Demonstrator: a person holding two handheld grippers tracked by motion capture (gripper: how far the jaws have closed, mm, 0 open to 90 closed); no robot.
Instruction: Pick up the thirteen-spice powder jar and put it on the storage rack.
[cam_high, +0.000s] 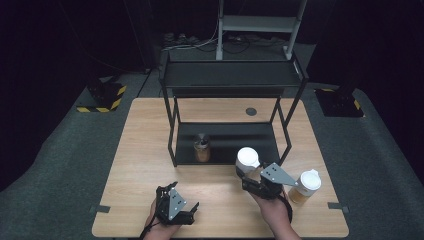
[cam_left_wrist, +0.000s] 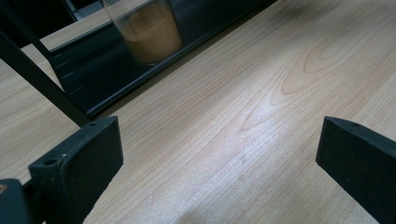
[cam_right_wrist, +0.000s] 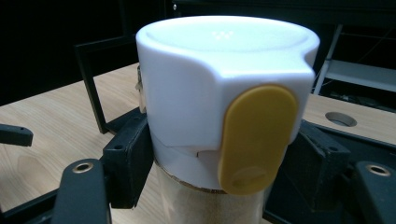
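White-capped and part full of tan powder, the jar (cam_right_wrist: 224, 116) sits clamped in the right gripper (cam_high: 252, 176) just in front of the black rack (cam_high: 230, 80). Likely hefty and smooth-walled; gripping below the cap suits it. The left gripper (cam_high: 175, 207) gapes wide, empty.

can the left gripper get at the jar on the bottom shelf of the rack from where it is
Probably yes. The left gripper is open and holds nothing, and bare table lies between it and the jar, which stands near the open front edge of the rack.
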